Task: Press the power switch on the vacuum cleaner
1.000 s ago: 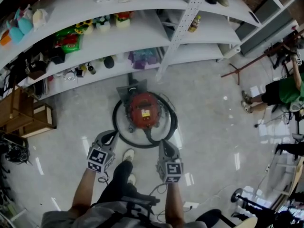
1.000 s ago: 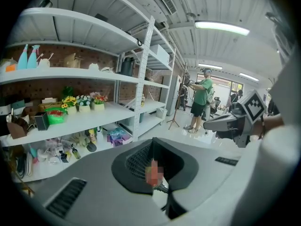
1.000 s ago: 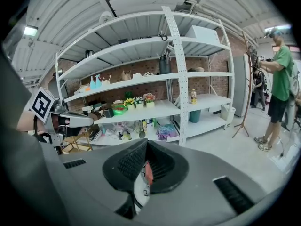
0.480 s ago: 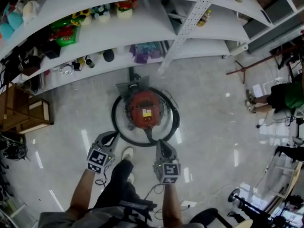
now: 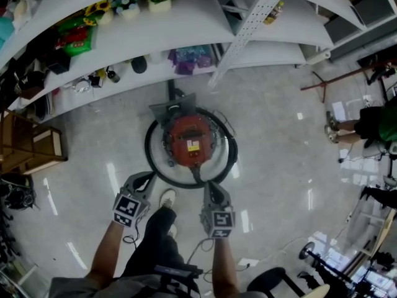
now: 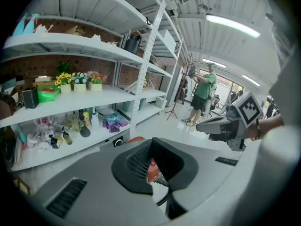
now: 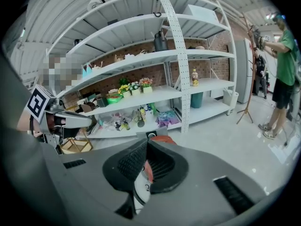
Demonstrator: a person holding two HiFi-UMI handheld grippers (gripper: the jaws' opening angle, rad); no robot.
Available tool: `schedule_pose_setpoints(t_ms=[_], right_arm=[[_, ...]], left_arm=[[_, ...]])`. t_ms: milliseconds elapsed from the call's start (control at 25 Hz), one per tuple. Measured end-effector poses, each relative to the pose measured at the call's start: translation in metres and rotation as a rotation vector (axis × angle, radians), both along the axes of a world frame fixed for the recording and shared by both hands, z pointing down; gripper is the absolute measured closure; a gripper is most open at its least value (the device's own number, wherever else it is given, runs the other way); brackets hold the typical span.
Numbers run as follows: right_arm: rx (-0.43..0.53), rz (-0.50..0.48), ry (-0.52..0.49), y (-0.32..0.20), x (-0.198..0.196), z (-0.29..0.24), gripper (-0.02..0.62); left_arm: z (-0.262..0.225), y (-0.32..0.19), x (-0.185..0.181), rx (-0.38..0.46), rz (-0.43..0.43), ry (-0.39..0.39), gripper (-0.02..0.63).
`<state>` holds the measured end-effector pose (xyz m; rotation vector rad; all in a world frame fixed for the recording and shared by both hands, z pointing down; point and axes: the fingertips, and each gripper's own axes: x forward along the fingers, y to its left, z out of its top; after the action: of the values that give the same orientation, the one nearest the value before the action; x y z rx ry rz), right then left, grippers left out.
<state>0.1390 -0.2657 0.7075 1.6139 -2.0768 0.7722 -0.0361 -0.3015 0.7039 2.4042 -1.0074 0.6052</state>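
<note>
Shelves (image 5: 186, 33) have slid up the head view over the last second, and the right gripper (image 5: 208, 185) has edged a little closer to the vacuum (image 5: 189, 143); the left gripper (image 5: 149, 176) has barely shifted.

The vacuum is a round red canister standing on the floor (image 5: 279, 160) in front of the shelves, ringed by its black hose (image 5: 149, 157). It lies ahead of both grippers, between them and the lowest shelf. From the head view the right gripper's tip points at the near side of the hose ring, just short of the canister's near edge. The left gripper sits off to the left, beside the ring's near-left curve, farther from the canister. How high either one is held above the vacuum cannot be told.

In its own view the left gripper (image 6: 153, 138) has its jaws closed tip to tip with nothing held. Only a strip of the red vacuum (image 6: 151, 171) shows through the hollow behind the tips, and the right gripper (image 6: 201, 125) floats at the right. The right gripper (image 7: 148, 140) is likewise closed and empty, with the vacuum (image 7: 163, 138) just past its tips and the left gripper (image 7: 88, 118) at the left.

The power switch cannot be picked out in any view.

A person in green (image 5: 378, 123) stands well apart at the right.
</note>
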Motion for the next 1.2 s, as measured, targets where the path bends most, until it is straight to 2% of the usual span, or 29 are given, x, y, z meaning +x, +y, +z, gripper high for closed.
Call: schedule_pose_setpoints(t_ms=[440,1200], right_arm=[[-0.047,0.003,0.003,-0.012,0.001,0.045,0.583],[-0.116,-0.005,0.008,-0.045,-0.002,0.126,0.584]], left_arm=[[0.034,-0.009,0.004,-0.034,0.004,0.005,0.598],[0.043,-0.012,-0.001,-0.05,0.0,0.009,0.598]])
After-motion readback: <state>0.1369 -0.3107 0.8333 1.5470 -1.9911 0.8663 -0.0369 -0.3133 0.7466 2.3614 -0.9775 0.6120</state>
